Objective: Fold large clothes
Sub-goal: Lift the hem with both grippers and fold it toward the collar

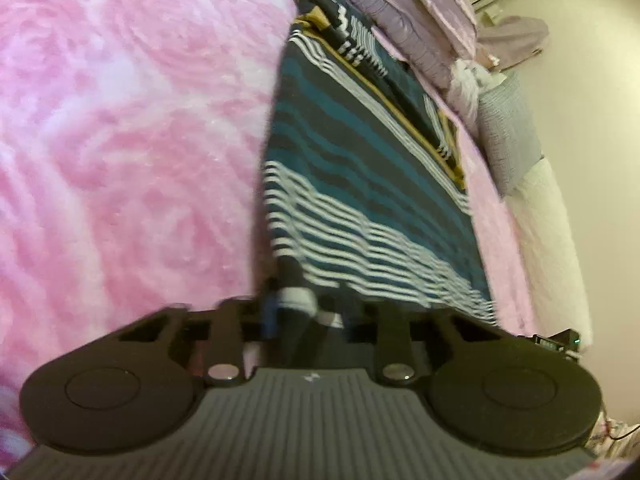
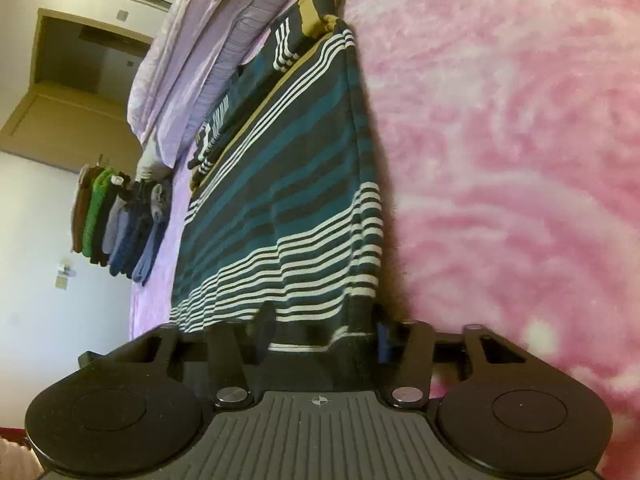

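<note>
On pink bed (image 1: 120, 120), striped garment (image 1: 352, 184) runs lengthwise straight ahead from both hands. Left hand-held gripper (image 1: 298, 312) clenched on near hem corner; right hand-held gripper (image 2: 320, 334) grasping other hem corner.

Pink plush blanket with rose swirl pattern (image 1: 120, 120) covers the bed, fills most of both views. Lilac pillows (image 1: 420, 12) stacked along the far edge; a grey ribbed cushion (image 1: 508, 136) and a white fuzzy one (image 1: 548, 240) sit against the wall. Right wrist view: stack of folded clothes (image 2: 116, 220), brown, green, greys and blues, on the blanket's far edge. Open wooden door (image 2: 72, 96) behind it. Small wall socket (image 2: 64, 276) below the stack.
</note>
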`<action>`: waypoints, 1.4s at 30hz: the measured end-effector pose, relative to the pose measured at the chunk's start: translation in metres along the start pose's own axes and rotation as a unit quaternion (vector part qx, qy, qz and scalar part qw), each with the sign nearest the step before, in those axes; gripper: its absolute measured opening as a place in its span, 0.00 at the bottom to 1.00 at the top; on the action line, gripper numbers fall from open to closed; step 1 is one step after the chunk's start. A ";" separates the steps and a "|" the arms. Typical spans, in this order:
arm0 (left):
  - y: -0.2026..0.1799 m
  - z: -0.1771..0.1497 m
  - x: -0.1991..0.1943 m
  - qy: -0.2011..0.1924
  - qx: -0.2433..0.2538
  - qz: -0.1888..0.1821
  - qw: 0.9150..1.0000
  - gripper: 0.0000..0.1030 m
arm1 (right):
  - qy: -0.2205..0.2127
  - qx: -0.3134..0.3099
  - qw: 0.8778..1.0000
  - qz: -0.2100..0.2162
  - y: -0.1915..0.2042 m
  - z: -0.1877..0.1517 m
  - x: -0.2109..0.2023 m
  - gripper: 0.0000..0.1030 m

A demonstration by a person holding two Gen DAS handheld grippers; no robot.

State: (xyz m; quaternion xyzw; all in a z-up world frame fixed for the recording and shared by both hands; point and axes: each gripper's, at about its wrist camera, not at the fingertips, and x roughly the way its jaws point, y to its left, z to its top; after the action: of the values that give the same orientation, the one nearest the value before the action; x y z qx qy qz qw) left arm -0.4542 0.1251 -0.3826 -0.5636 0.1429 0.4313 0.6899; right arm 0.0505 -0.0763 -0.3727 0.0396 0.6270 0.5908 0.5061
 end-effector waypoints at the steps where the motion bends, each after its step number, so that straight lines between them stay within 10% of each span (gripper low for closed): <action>1: 0.003 -0.001 0.000 0.001 0.003 -0.001 1.000 0.09 | 0.000 0.005 1.000 -0.004 -0.004 -0.002 0.000 0.07; 14: 0.003 -0.021 -0.038 -0.099 0.127 -0.061 0.985 0.05 | -0.138 0.005 0.989 0.057 -0.005 -0.062 -0.017 0.03; 33: 0.069 -0.151 -0.248 -0.148 0.080 -0.140 0.976 0.04 | -0.198 0.051 0.978 0.041 0.143 -0.357 -0.094 0.03; 42: 0.039 -0.070 -0.204 -0.166 0.045 -0.181 0.968 0.04 | -0.214 0.022 0.975 0.052 0.163 -0.298 -0.110 0.04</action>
State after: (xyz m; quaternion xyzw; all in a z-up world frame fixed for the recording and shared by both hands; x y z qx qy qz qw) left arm -0.5831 -0.0270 -0.2917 -0.4694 -0.0587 0.3795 0.7951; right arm -0.1887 -0.3083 -0.2435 0.2086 0.5141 0.5802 0.5963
